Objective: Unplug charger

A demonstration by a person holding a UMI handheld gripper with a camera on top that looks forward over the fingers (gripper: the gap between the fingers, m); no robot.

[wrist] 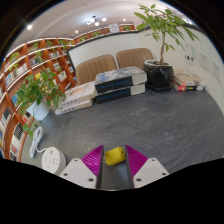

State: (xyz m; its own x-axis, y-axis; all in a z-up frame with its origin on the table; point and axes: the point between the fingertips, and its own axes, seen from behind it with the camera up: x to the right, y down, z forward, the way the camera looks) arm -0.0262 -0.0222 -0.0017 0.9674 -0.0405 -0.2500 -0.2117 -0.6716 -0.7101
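Note:
A small yellow charger (115, 156) sits between my gripper's (114, 150) two magenta pads, near the fingertips. Both pads appear to press on its sides, so the gripper is shut on it. It is held over the grey carpet floor (150, 120). A white socket block (52, 159) lies on the floor just left of the left finger. A white cable (39, 138) runs from it toward the wall. No cable shows on the charger itself.
Stacked white and black boxes (118, 84) stand on the floor ahead, in front of a brown sofa (110, 63). A tall plant in a black pot (160, 70) stands to the right. A leafy plant (40, 90) and bookshelves (35, 62) line the left.

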